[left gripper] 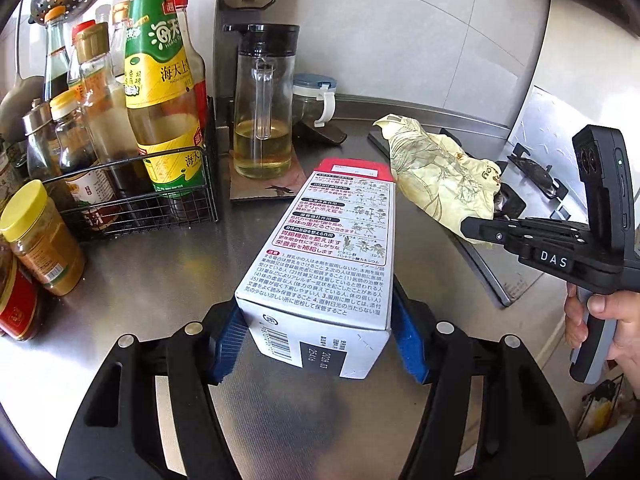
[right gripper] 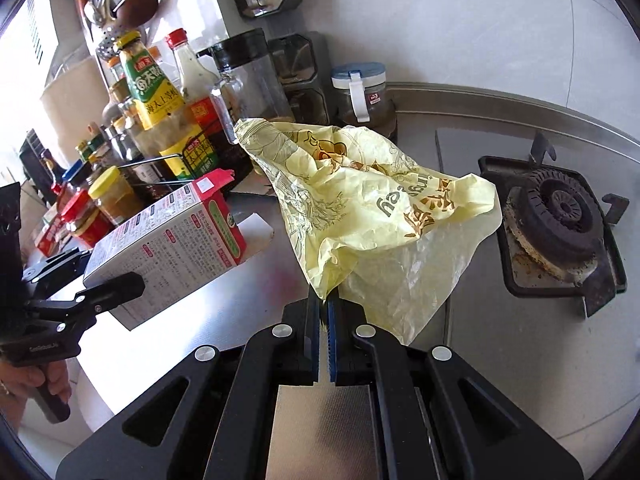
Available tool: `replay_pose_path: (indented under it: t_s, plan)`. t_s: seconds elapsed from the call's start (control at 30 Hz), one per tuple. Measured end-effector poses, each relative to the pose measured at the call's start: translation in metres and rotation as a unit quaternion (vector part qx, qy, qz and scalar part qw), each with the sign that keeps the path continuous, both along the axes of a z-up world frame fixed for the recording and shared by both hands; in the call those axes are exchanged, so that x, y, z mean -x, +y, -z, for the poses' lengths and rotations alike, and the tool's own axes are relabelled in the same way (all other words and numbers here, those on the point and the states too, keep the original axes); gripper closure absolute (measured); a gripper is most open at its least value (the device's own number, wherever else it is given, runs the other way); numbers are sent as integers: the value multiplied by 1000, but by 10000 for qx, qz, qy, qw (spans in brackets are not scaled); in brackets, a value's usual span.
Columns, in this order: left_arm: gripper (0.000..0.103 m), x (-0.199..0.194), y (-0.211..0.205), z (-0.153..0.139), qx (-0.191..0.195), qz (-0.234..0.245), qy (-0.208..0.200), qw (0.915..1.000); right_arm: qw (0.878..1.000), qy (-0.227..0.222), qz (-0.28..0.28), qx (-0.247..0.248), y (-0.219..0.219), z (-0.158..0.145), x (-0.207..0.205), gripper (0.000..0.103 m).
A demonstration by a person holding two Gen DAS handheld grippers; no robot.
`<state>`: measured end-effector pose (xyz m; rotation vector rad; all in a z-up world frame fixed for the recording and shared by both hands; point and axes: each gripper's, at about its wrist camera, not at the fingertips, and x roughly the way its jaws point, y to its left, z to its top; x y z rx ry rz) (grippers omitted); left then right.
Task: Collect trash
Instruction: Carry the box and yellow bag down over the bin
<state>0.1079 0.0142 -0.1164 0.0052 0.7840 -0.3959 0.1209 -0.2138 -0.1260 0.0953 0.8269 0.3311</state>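
A white and red cardboard box printed with Japanese text is lifted above the steel counter, and my left gripper is shut on its near end, blue pads pressing both sides. The right wrist view shows the same box tilted in the left gripper at the left. A crumpled yellow plastic bag hangs from my right gripper, which is shut on its lower edge. In the left wrist view the right gripper comes in from the right, pinching the bag; a hand holds its handle.
A wire rack full of sauce bottles stands at the left. Before it stands a yellow-lidded jar. A glass oil pitcher and a small blue-lidded jar stand at the back. A gas burner sits on the right of the steel counter.
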Motion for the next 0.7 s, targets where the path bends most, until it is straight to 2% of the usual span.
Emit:
replay_pose_path:
  t_s: [0.17,0.33,0.5,0.7]
  plan:
    - [42,48,1,-14,102,-75,56,9999,9998,-13,-126,-126,-2,-12,47,98]
    - [42,109,-1,-16,-5,-84,151,9999,9990,38,-345,-291,-1,-18,102,98]
    - [42,167,3,-4,17,-87,371,9993,9967,185,-726,-325,-4,-17,162,98]
    - [42,214,6,30,-2,-186,770,9969,9915,648,-1103,-254,-7,16,218,98]
